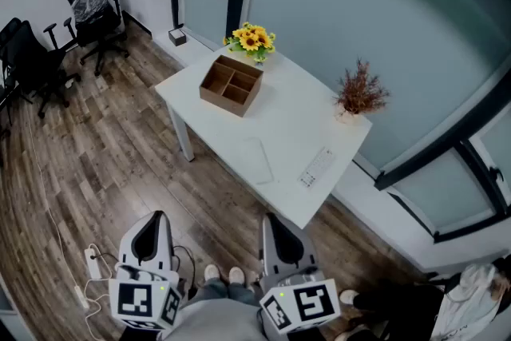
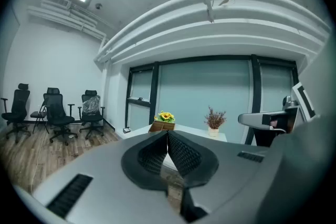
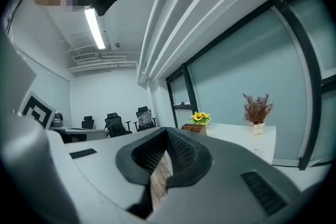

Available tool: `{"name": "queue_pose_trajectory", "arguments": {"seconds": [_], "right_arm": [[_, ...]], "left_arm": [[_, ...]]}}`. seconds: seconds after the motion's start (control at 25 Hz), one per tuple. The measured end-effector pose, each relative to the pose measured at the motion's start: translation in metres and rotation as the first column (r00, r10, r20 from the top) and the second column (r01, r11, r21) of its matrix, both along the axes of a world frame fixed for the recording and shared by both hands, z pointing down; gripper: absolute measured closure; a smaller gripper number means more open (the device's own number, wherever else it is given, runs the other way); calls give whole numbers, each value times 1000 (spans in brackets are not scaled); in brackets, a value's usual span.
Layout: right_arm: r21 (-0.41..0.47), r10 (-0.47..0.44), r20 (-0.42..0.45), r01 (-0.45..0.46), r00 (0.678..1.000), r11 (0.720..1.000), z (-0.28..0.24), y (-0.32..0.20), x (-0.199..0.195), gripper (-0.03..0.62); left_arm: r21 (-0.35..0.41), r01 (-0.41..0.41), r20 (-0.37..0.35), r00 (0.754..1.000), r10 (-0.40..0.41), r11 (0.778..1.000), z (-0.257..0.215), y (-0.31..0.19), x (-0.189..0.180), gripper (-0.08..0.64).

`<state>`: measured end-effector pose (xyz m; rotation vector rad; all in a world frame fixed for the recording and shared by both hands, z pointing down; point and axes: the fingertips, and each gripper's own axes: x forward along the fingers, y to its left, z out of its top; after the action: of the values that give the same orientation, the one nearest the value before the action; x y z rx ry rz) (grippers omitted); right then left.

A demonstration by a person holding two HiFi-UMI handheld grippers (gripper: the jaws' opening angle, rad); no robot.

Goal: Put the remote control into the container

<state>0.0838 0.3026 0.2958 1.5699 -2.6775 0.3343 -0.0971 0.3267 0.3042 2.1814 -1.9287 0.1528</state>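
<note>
A white remote control (image 1: pixel 317 167) lies on the white table (image 1: pixel 271 120) near its right front edge. The brown wooden container (image 1: pixel 231 85), split into compartments, stands at the table's far left; it also shows small in the left gripper view (image 2: pixel 162 126) and the right gripper view (image 3: pixel 194 127). My left gripper (image 1: pixel 154 220) and right gripper (image 1: pixel 275 221) hover side by side above the floor, well short of the table. Both are shut with nothing between the jaws, as the left gripper (image 2: pixel 167 134) and right gripper (image 3: pixel 167 130) show in their own views.
Yellow sunflowers (image 1: pixel 251 40) stand behind the container, and a dried red plant in a white pot (image 1: pixel 358 94) at the table's far right. Black office chairs (image 1: pixel 97 8) stand at the left wall. A power strip with cables (image 1: pixel 93 263) lies on the wood floor.
</note>
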Motion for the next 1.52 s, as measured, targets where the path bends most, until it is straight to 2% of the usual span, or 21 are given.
{"name": "queue_pose_trajectory", "arguments": {"seconds": [0.36, 0.64, 1.08, 1.24, 1.52], "right_arm": [[-7, 2, 6, -2, 1000, 1000, 3, -6, 0, 589], [-10, 2, 72, -1, 997, 1000, 5, -12, 2, 588], [-12, 55, 28, -54, 998, 998, 14, -27, 1, 588], [-3, 77, 46, -77, 996, 997, 17, -27, 2, 588], [-19, 111, -9, -111, 994, 994, 30, -43, 7, 586]], "left_arm": [[-1, -2, 3, 1000, 2, 1000, 1, -5, 1, 551], [-3, 16, 1, 1000, -16, 1000, 1, -5, -8, 551], [-8, 39, -15, 999, -40, 999, 7, -8, -39, 551], [-12, 33, -22, 999, -33, 999, 13, -9, -48, 551], [-26, 12, -28, 1000, -12, 1000, 20, -28, -52, 551]]}}
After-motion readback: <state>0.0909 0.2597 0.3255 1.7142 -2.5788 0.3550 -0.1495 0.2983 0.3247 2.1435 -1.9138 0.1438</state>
